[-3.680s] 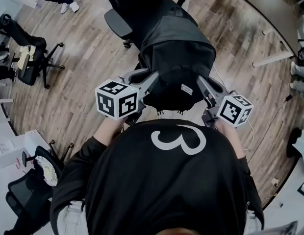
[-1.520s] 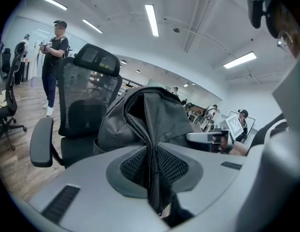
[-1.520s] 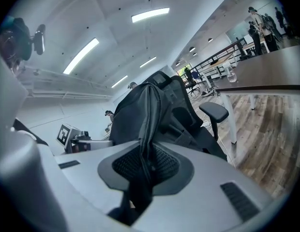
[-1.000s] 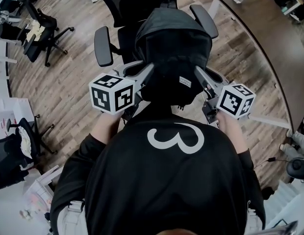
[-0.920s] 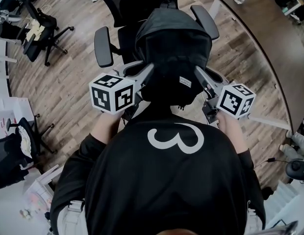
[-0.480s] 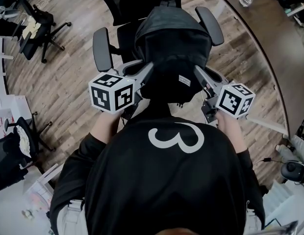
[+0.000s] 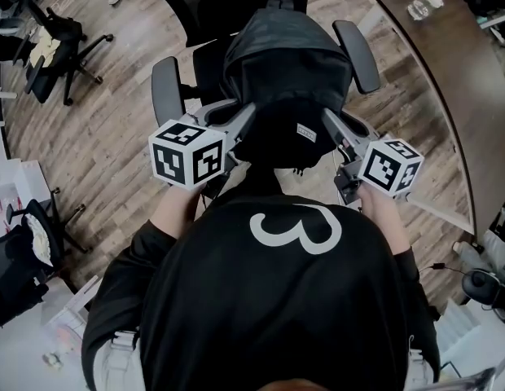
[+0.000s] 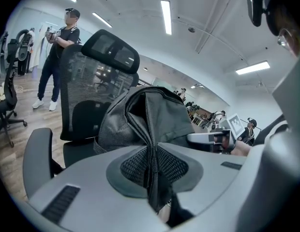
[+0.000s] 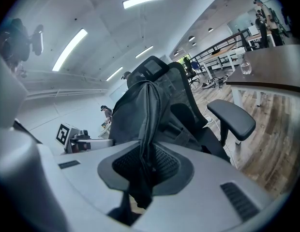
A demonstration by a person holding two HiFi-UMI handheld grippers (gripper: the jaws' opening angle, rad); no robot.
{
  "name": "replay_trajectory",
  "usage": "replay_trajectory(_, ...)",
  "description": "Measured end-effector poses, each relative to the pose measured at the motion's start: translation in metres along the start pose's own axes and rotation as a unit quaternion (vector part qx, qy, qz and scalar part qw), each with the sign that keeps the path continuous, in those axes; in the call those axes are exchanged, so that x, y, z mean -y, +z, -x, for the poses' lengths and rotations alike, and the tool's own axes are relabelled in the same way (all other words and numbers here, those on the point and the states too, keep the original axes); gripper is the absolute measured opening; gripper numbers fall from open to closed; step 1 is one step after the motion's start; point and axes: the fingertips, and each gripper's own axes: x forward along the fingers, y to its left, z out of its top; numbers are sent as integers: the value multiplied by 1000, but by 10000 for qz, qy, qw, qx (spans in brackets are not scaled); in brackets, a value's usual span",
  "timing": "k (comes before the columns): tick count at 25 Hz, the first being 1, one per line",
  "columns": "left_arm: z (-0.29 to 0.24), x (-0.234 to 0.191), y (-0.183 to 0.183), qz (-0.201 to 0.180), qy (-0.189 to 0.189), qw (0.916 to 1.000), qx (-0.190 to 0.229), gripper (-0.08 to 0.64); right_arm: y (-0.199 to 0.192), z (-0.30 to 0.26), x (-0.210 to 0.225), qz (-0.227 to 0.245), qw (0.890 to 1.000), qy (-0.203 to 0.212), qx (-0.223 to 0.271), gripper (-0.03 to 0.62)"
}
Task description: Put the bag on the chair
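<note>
Head view: black bag [image 7: 287,80] at upper centre, between the armrests of the chair [image 7: 167,88], long axis running up the frame toward the backrest. Left claw [image 7: 243,127] and right claw [image 7: 332,129] flank its near end.
Left gripper view: jaws nearly closed, pinching bag fabric.
Right gripper view: same pinch on a fold.

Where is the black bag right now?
Head view, centre: the black backpack hangs pinched between the left gripper and right gripper, over the office chair, between its armrests.
</note>
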Motion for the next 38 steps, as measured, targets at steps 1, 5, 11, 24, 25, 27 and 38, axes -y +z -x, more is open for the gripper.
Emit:
replay_trajectory(1, -3, -4, 3, 8, 4, 10000, -7, 71, 3, -5, 2, -9, 10000, -3, -9, 71)
replay_trajectory(5, -16, -17, 15, 47, 4, 10000, -41, 71, 17, -21, 12, -30, 10000, -22, -60, 71)
replay_trajectory(11, -39, -40, 31, 68, 4, 9998, -196, 71, 34, -46, 31, -103, 9998, -58, -174, 71)
replay_trajectory(24, -57, -96, 68, 265, 154, 9992, -255, 71, 70, -112, 44, -147, 9991, 17, -394, 71)
replay_trajectory(25, -58, -100, 70, 280, 169, 9991, -256, 71, 73, -117, 45, -146, 9991, 32, -402, 71)
replay_trajectory(27, -59, -108, 73, 315, 192, 9990, -257, 71, 76, -126, 47, -147, 9990, 53, -411, 71)
replay_trajectory(38, -73, -145, 76, 487, 278, 9979, -320, 71, 78, -167, 60, -156, 9979, 6, -623, 71)
